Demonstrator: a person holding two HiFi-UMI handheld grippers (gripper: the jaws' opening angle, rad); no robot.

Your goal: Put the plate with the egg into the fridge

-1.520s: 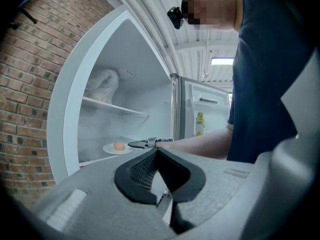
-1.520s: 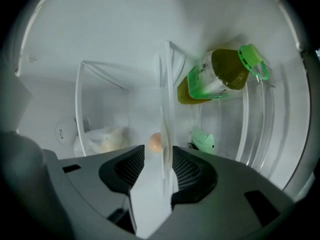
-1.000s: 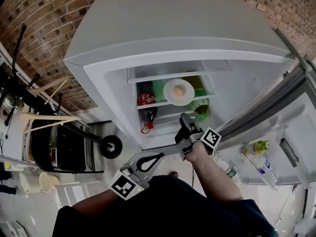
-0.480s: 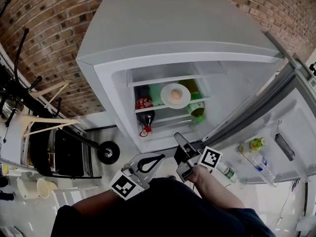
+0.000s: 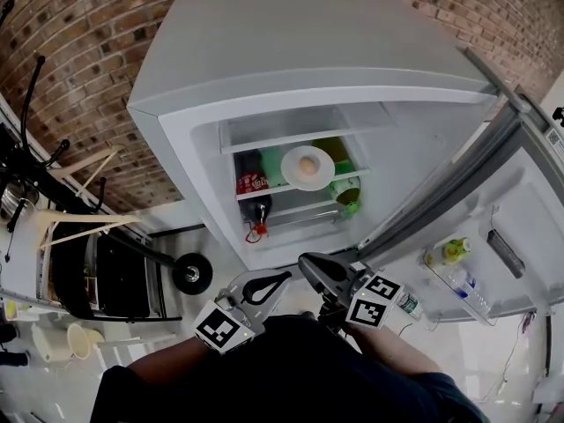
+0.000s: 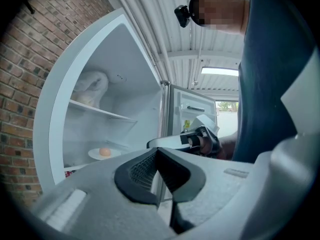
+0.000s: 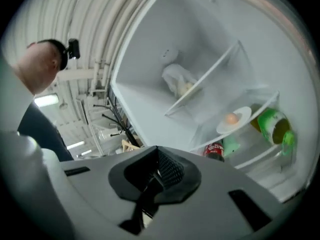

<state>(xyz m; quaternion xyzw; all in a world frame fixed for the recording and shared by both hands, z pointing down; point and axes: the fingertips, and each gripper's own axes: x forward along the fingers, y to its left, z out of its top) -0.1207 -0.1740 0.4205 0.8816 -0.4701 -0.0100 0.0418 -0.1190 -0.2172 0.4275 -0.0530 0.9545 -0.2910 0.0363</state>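
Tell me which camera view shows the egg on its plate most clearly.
The head view: it looks down on the egg, centred on the whole plate. Both gripper views show it from the side, off-centre, with the plate flattened to an ellipse.

A brick wall (image 5: 79, 51) rises behind. A dark cola bottle (image 5: 249, 183) with a red label stands upright; a green bottle (image 5: 345, 192) is apart to its right. A black wheel (image 5: 191, 274) rests on the pale floor (image 5: 203, 236). A yellow-green bottle (image 5: 449, 251) and a clear bottle (image 5: 464, 286) sit close together.

A round white plate (image 5: 323, 175) carrying one tan egg (image 5: 307, 163) lies flat on a shelf inside the open white fridge (image 5: 300, 51), just above frame centre.
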